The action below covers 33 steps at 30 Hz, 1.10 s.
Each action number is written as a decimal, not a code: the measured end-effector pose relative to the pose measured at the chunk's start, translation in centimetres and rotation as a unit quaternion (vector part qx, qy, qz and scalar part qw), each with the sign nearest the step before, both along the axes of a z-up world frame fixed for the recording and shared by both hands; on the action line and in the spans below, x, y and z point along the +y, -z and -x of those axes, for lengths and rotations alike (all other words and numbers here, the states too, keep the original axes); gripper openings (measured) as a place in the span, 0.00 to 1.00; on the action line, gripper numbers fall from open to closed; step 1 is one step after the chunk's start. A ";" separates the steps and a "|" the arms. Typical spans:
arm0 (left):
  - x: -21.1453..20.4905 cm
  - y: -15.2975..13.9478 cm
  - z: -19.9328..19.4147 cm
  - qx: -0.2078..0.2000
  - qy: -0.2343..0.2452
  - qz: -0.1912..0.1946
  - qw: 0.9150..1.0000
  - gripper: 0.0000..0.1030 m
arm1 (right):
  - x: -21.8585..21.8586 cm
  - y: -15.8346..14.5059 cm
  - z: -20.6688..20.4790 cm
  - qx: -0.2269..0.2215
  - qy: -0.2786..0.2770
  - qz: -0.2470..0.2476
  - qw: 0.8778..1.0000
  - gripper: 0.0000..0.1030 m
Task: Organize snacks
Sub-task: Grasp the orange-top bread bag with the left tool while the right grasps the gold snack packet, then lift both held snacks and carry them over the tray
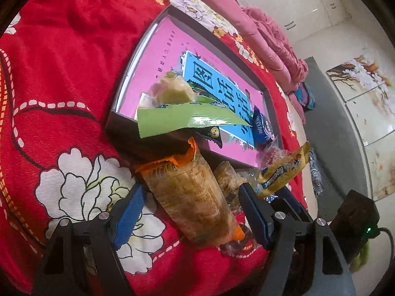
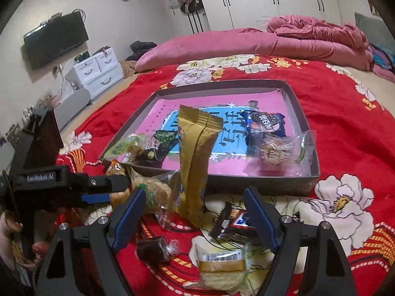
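While its blue-padded jaws stand wide apart, the left gripper point(image 1: 191, 192) straddles an orange-ended snack packet point(image 1: 195, 197) that lies lengthwise on the red flowered blanket point(image 1: 61, 61); the pads flank the packet without pressing on it, so nothing is held. Just beside that packet, toward the right finger, sits a brownish clear-wrapped snack point(image 1: 228, 178), and a gold wrapper point(image 1: 284, 167) pokes up past the fingertip. The right gripper point(image 2: 192, 208) is likewise spread wide and grips nothing; between its fingers the gold packet point(image 2: 195, 153) stands upright on the blanket, apart from both pads. Nearer the camera lie a dark chocolate bar point(image 2: 232, 224), a small brown wrapped sweet point(image 2: 154, 246) and a pale cake in clear wrap point(image 2: 222, 268). Beyond the fingers rests the shallow box point(image 2: 306, 123) with a pink and blue floor, already containing a blue cookie pack point(image 2: 266, 123), a round pastry in clear wrap point(image 2: 276, 155), a dark packet point(image 2: 158, 145) and a green-wrapped snack point(image 2: 126, 145). Pink bedding point(image 2: 308, 37) lies behind.
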<state>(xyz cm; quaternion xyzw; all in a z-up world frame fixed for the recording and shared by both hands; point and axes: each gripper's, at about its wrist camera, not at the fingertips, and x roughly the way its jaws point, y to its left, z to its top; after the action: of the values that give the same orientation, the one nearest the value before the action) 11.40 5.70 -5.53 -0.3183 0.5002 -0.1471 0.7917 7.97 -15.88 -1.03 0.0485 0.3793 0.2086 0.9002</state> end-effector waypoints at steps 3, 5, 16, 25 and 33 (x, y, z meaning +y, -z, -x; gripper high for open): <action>0.1 0.0 0.1 0.001 -0.006 -0.005 1.000 0.66 | 0.0 0.1 -0.5 0.009 0.004 -0.017 1.000 0.78; 0.2 0.1 0.0 0.002 -0.009 -0.002 1.000 0.62 | -0.1 0.3 -0.9 0.020 0.010 -0.031 0.999 0.72; 0.4 0.4 -0.1 0.006 -0.016 0.009 1.000 0.52 | -0.2 1.7 -2.4 0.060 0.019 -0.065 0.996 0.45; -0.2 -0.1 -0.2 -0.009 -0.003 0.016 1.000 0.39 | 0.3 1.4 -2.4 0.047 0.002 -0.052 0.998 0.24; -0.3 -1.6 0.1 -0.038 0.005 0.014 0.999 0.39 | -0.8 0.7 -2.0 0.035 0.007 -0.055 0.998 0.20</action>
<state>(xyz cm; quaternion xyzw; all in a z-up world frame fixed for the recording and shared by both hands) 11.29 5.42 -3.94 -0.3211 0.4690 -0.1706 0.8049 10.01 -16.64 -1.77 0.1078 0.3982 0.2212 0.8837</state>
